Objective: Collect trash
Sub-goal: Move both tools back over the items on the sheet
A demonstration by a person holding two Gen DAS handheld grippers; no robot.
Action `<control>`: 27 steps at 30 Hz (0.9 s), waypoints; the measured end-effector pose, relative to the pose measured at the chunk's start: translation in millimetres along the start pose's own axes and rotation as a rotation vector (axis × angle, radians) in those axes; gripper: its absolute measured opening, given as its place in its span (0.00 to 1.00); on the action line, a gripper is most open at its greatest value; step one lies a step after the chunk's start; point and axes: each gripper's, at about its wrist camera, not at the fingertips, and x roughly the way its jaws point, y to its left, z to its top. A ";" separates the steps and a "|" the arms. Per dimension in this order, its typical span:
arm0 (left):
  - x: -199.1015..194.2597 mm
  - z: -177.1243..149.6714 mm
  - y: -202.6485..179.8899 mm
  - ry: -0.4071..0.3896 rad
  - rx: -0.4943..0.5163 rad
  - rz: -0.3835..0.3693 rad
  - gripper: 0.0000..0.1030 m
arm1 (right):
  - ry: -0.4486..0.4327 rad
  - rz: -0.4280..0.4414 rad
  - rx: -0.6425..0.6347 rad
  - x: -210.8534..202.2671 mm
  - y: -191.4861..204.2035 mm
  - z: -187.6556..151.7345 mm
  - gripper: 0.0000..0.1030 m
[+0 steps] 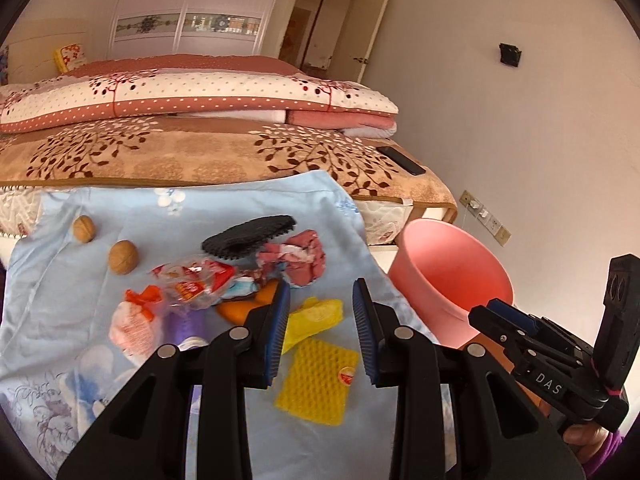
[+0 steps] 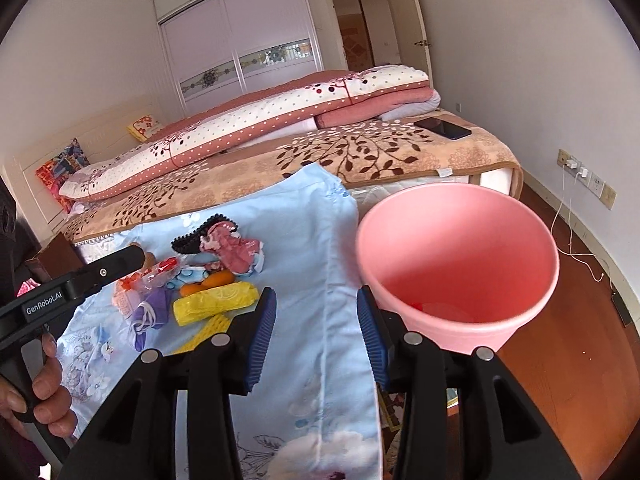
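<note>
Since my left gripper (image 1: 322, 320) hangs open and empty just above the yellow bag (image 1: 316, 314), which seems to lie crossways, I'd grab there, my right gripper (image 2: 316, 336) open too beside the pink bin (image 2: 520, 320).

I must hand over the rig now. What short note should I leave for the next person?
Left gripper: open, empty, above the yellow bag.
Right gripper: open, empty, beside the pink bin.
Trash pile lies on the blue cloth: yellow foam net, wrappers, crumpled pink paper, two walnuts.
Done: something red already lies in the bin.
Left: move the pile into the bin.
</note>
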 end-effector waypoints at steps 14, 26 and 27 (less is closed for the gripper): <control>-45.7 -41.1 67.3 0.000 -0.051 0.202 0.32 | 0.091 0.076 -0.078 23.8 39.9 -21.0 0.44; -22.2 -31.7 99.1 0.072 -0.150 0.224 0.32 | 0.137 0.097 -0.118 39.0 56.8 -26.7 0.44; -17.7 -29.4 100.5 0.081 -0.149 0.222 0.32 | 0.140 0.097 -0.121 39.9 57.7 -26.8 0.44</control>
